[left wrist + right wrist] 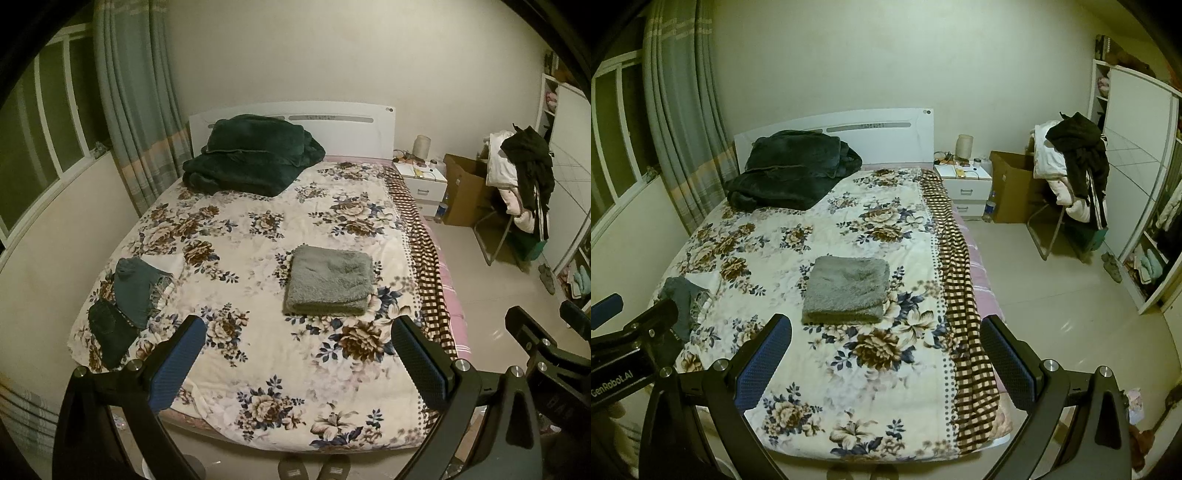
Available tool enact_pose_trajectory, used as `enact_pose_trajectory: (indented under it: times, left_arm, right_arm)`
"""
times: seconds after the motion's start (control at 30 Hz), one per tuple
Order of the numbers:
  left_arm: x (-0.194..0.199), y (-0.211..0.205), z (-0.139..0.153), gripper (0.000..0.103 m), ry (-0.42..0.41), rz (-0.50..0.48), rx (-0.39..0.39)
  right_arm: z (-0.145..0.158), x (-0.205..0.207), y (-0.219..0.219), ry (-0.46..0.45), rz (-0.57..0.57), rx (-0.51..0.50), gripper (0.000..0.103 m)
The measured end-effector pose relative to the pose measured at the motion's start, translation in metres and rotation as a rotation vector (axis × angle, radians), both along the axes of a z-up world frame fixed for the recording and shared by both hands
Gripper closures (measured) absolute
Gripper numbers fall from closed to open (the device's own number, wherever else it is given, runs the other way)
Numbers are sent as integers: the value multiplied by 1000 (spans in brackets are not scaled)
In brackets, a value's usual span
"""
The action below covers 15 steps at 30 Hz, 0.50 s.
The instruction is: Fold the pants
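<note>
Left hand-held gripper (295, 363): released, above the bed's (314, 406) foot
Right hand-held gripper (886, 360): released, empty
Pants (328, 280): grey, folded, mid-bed

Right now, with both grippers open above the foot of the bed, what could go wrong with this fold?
1. The jeans lie crumpled near the bed's left edge; a tug may drag them off.
2. The folded grey blanket occupies the middle, crowding the folding space.
3. Frayed hems may snag a gripper.
</note>
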<state>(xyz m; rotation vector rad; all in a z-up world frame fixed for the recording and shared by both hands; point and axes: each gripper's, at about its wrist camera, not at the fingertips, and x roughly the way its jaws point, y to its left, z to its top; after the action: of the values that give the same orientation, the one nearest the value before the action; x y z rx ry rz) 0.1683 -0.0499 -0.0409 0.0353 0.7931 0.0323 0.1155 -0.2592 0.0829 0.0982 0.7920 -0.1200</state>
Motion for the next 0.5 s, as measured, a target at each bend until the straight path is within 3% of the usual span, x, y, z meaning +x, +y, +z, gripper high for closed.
enact_pose_trajectory:
  times: [0.5]
  left_arm:
    - [-1, 0, -2, 0, -2, -1, -1]
  right_arm:
    - [-3, 3, 0, 7, 11, 4, 0]
